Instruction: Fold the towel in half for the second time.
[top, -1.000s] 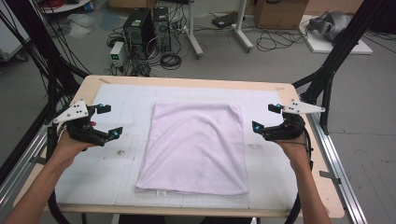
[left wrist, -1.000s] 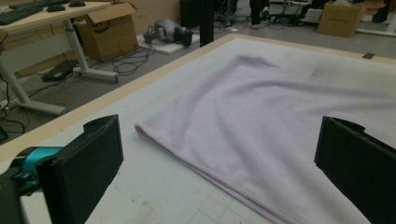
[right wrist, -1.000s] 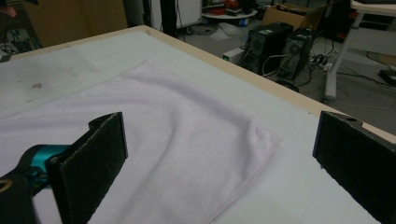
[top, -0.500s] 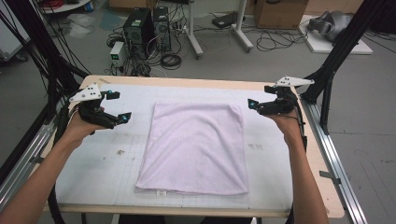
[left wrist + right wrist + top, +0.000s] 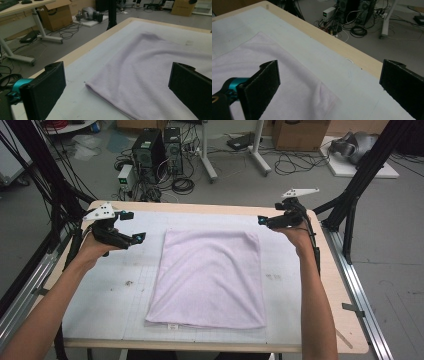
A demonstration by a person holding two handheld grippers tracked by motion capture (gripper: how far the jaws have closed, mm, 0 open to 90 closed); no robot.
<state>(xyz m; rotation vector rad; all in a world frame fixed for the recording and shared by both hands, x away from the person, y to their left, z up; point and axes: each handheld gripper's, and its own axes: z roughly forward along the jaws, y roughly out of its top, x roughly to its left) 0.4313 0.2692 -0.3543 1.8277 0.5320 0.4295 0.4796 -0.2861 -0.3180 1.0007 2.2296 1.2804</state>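
A pale lilac towel lies flat in the middle of the white mat. My left gripper is open, just left of the towel's far left corner. In the left gripper view that corner lies between the wide-apart jaws of the left gripper, with the towel stretching beyond. My right gripper is open, above the mat by the towel's far right corner. In the right gripper view the right gripper frames that corner. Nothing is held.
The wooden table edge runs around the mat. Black frame posts stand at both sides, with metal rails along the table. On the floor beyond are computer towers, cables and cardboard boxes.
Both grippers have moved away from the person, from beside the towel's middle up to its two far corners. The towel has not moved.
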